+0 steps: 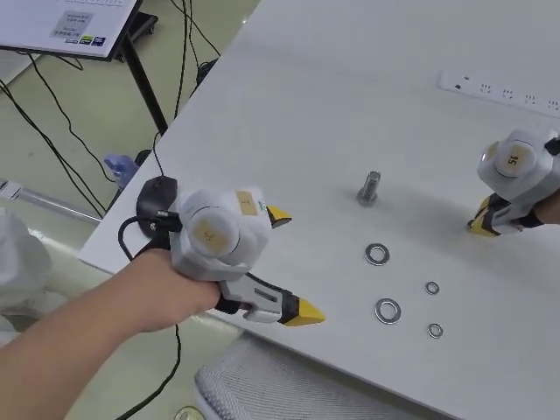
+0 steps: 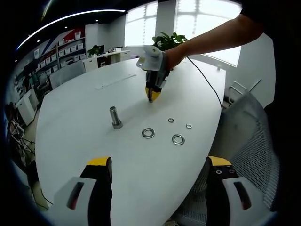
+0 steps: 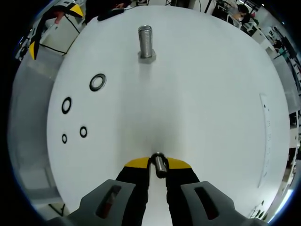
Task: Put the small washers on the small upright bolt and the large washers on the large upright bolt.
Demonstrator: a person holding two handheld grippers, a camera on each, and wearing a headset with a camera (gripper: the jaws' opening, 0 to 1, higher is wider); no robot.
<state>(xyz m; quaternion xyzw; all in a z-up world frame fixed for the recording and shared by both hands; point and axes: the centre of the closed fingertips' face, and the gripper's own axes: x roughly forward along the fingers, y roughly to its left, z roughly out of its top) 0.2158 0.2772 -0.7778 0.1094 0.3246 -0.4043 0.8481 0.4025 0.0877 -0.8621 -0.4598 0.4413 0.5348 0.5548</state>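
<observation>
In the head view the large bolt (image 1: pixel 369 188) stands upright on the bench (image 1: pixel 350 79), head down so its thread is free to take washers. On the near side of it lie two large washers (image 1: pixel 377 255) and, a little further from it, two small washers (image 1: pixel 432 288), all flat and apart from one another. The left gripper (image 1: pixel 292 264) hovers to the left of the large bolt, jaws spread and carrying nothing. The right gripper (image 1: pixel 481 227) points down at the bench on the bolt's right.

In the left gripper view its own jaws stand wide apart. Past the large bolt, the right gripper's tips point straight down onto the bench surface.

In the right gripper view the jaws are clenched on the small bolt (image 3: pixel 160 165), well apart from the large bolt and clear of the washers. I judge it is being stood up there so that both bolts have room around them. No washer is on either bolt yet.
</observation>
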